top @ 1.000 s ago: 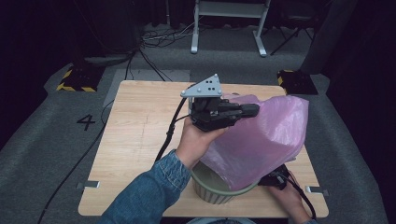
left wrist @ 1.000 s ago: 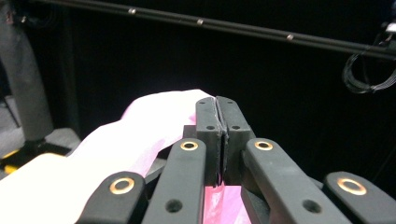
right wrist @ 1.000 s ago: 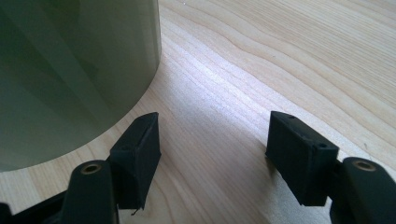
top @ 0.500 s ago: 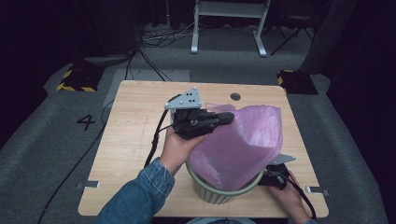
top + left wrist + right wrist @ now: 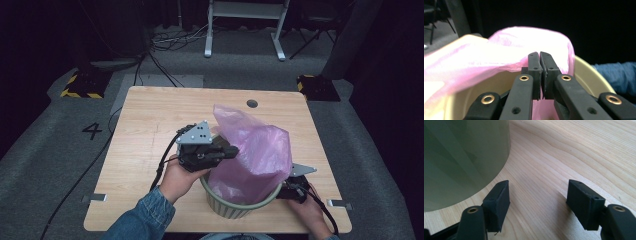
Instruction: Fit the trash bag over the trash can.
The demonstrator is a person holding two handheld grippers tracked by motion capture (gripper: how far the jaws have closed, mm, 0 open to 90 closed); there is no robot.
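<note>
High view: my left gripper [image 5: 231, 150] pinches the pink bag [image 5: 252, 155] above the green bin [image 5: 235, 207]. Left gripper view: jaws clamped on the film, bin mouth directly beneath. Right gripper view: right gripper [image 5: 537, 202] gapes empty beside the bin wall, on the table [image 5: 574, 152].

Bin [image 5: 235, 207] interior and base behind pink bag [image 5: 255, 155]; right tongs [image 5: 289, 192] tips behind bin rim

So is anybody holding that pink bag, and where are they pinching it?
Yes. The left gripper is shut on the pink bag, pinching a fold of its edge just above the bin rim. The right gripper is open beside the bin, holding nothing.
</note>
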